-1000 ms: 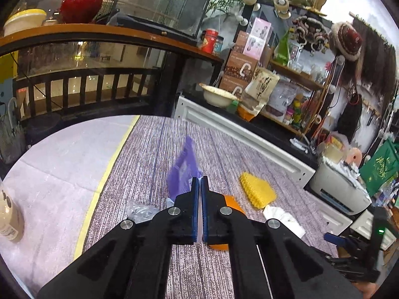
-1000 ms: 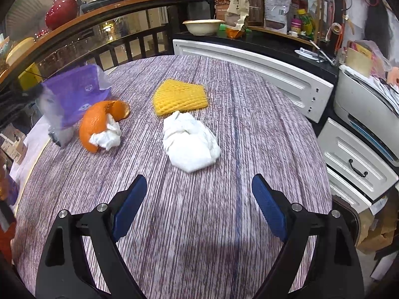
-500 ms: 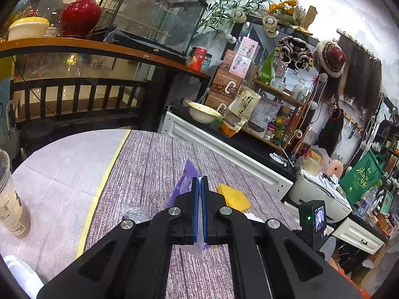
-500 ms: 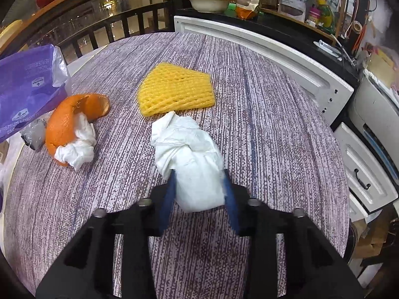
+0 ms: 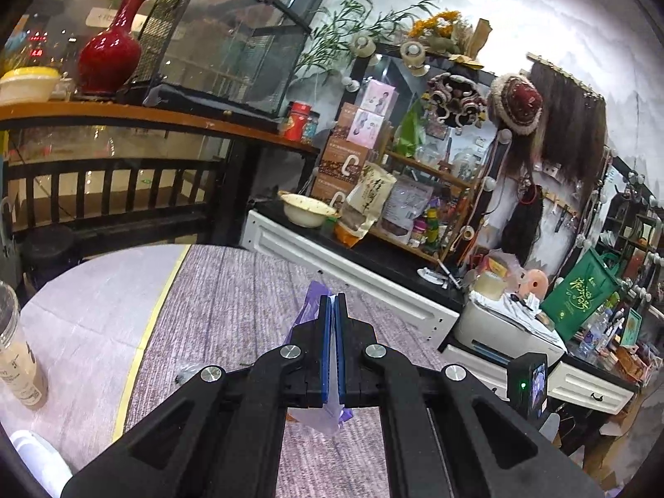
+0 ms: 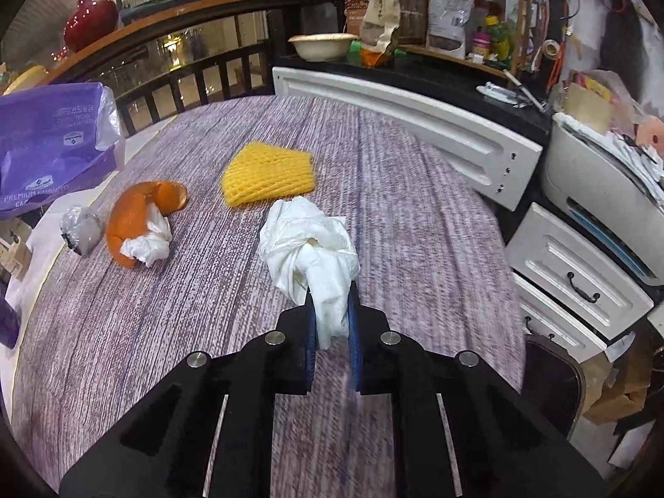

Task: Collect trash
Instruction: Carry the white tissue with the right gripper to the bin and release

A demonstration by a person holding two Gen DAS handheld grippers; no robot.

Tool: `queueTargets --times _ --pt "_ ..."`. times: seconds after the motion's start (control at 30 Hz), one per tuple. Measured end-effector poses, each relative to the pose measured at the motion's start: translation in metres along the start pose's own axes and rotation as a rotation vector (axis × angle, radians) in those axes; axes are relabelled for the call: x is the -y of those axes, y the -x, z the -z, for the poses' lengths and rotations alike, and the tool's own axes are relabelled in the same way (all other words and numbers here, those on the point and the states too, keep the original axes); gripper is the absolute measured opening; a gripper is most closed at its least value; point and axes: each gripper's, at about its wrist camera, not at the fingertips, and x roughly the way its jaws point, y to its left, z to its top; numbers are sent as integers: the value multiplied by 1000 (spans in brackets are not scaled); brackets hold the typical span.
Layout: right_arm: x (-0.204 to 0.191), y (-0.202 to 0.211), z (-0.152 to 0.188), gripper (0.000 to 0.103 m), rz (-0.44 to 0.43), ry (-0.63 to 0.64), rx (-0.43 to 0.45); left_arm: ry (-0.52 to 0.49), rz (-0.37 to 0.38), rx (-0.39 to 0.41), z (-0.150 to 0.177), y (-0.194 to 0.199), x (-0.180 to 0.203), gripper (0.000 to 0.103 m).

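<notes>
The right claw (image 6: 332, 311), whose jaws have just been closing, pinches the crumpled white tissue (image 6: 309, 245) on the purple striped desk (image 6: 415, 207). The left claw (image 5: 332, 344) is pressed onto the purple plastic bag (image 6: 50, 145). Next, I think, the tissue must be lifted into this bag.

Round table (image 6: 435, 224) covered with purple-grey striped cloth. White drawer cabinet (image 6: 581, 278) set just beside table edge, black counter above. Wooden shelf (image 5: 431, 174) crowded with packets and bottles. Dark railing (image 5: 116, 191) topped by curved wooden ledge; red vase (image 5: 110, 54) placed there. White wall lit brightly.
</notes>
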Motion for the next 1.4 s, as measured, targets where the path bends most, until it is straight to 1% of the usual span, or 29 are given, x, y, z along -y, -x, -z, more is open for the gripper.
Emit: queueTargets --times 0.17,0.43,0.57,0.77,0.83,0.93,1.07,1.2,1.3,1.37,1.4 --pt "21 33 11 13 3 -38 52 -49 54 -3 2 0 33 3" --pt "65 71 40 14 29 -138 96 -93 159 -30 16 -8 83 3" --pt "99 88 62 14 82 -202 104 -114 209 -46 22 -12 108 3" --pt "150 95 98 14 159 -311 77 -146 280 -69 32 -19 145 3" --pt "166 92 111 14 182 -348 55 -152 301 -78 35 -21 156 3" --pt "191 78 132 14 240 -391 0 -160 332 -95 40 -26 172 3" --pt "222 46 163 14 299 -444 -95 -169 364 -122 49 -34 190 3" --pt "242 14 184 14 307 -486 -167 -165 387 -169 57 -49 204 3" --pt "247 -7 191 14 309 -497 -203 -162 393 -198 64 -58 212 3" --pt "251 -20 198 21 305 -521 -224 -168 394 -217 70 -65 218 3" --pt "253 -24 201 31 305 -533 -236 -171 394 -224 73 -67 220 3"
